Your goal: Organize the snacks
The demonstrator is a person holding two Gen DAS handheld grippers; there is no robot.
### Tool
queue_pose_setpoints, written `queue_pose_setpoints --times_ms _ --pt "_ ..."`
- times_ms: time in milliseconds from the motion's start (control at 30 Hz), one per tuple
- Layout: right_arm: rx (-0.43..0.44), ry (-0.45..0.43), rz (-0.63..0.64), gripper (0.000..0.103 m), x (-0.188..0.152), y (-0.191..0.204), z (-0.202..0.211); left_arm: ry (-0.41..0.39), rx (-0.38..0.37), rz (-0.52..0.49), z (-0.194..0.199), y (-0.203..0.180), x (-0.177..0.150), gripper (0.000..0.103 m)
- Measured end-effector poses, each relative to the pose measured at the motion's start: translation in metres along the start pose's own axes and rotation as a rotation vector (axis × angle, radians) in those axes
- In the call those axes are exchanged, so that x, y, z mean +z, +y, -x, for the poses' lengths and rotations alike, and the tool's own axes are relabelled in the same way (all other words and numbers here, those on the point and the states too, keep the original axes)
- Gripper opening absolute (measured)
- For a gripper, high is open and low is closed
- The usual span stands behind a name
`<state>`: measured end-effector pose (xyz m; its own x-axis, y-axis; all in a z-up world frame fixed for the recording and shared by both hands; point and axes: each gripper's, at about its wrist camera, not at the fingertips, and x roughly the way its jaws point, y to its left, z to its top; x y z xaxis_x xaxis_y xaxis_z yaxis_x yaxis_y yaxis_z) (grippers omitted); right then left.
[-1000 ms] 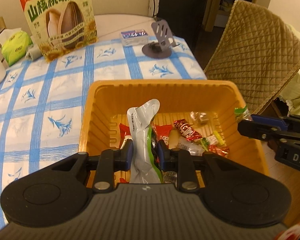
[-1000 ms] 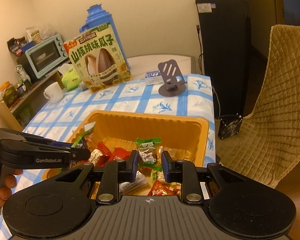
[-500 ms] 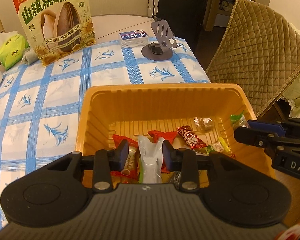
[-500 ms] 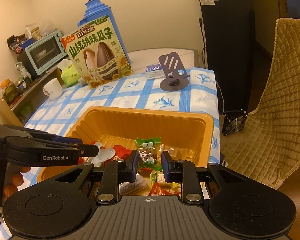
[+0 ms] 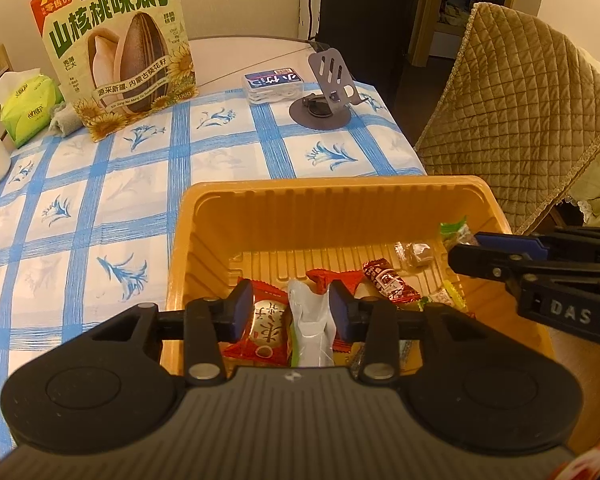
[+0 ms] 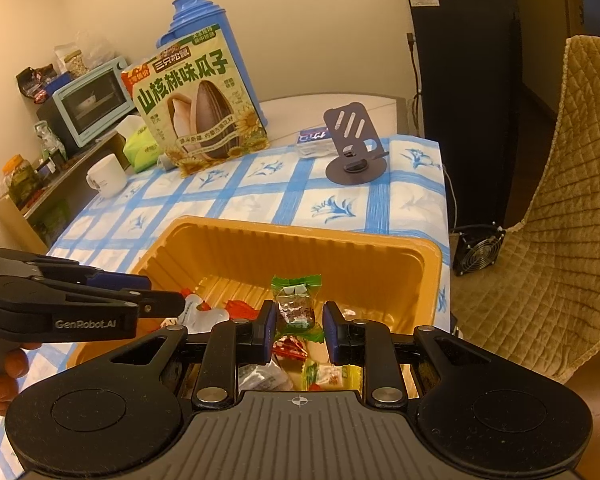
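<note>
Left hand-held gripper [image 5: 288,308] jaws just opened; white-green foil pouch [image 5: 311,320] released, lying loose between them in orange plastic tray [image 5: 332,216]. Green-wrapped candy [image 6: 298,307] pinched by right hand-held gripper [image 6: 299,330], at tray's 3 o'clock, judged next to be dropped.

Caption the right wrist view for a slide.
Right tongs hold a green-wrapped candy above the orange tray of snacks.

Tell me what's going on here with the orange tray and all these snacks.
A person is sorting snacks into an orange tray on a blue checked table, a gripper in each hand. The left gripper has just been opening; the white pouch sits loose between its fingers, down in the tray. The right gripper holds a green-wrapped candy above the tray's other sweets. A big sunflower seed bag stands at the table's far end.
</note>
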<state>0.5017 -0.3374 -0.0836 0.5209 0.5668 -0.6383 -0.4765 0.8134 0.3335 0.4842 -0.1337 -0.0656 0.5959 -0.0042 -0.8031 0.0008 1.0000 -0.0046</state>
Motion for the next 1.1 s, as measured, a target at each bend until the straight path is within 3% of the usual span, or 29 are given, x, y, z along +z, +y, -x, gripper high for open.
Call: queue_pose_setpoints --times_ms 200,233,267,333,500,667,933,1100 --pt "-0.018 -0.024 0.016 0.027 0.003 0.001 -0.009 -0.020 0.007 -0.008 0.008 0.003 -0.003 0.049" --pt "-0.033 -0.026 0.012 0.033 0.004 0.001 -0.010 -0.024 0.010 -0.009 0.010 0.003 -0.004 0.050" --pt "-0.055 -0.025 0.004 0.052 0.004 0.001 -0.011 -0.028 0.012 -0.011 0.012 0.004 -0.005 0.050" --pt "-0.053 -0.052 -0.025 0.068 0.002 -0.001 -0.007 -0.036 0.012 -0.014 0.017 0.004 -0.008 0.054" --pt "-0.031 -0.046 -0.034 0.072 -0.002 0.000 0.004 -0.051 0.021 -0.010 0.033 0.005 -0.017 0.062" --pt "-0.031 -0.046 -0.055 0.086 -0.012 0.006 0.024 -0.052 0.017 0.008 0.051 0.010 -0.028 0.065" --pt "-0.044 -0.051 -0.093 0.090 -0.031 0.024 0.064 -0.070 0.008 0.016 0.090 0.013 -0.057 0.068" --pt "-0.064 -0.028 -0.120 0.091 -0.055 0.055 0.095 -0.074 0.009 0.025 0.123 0.019 -0.085 0.068"
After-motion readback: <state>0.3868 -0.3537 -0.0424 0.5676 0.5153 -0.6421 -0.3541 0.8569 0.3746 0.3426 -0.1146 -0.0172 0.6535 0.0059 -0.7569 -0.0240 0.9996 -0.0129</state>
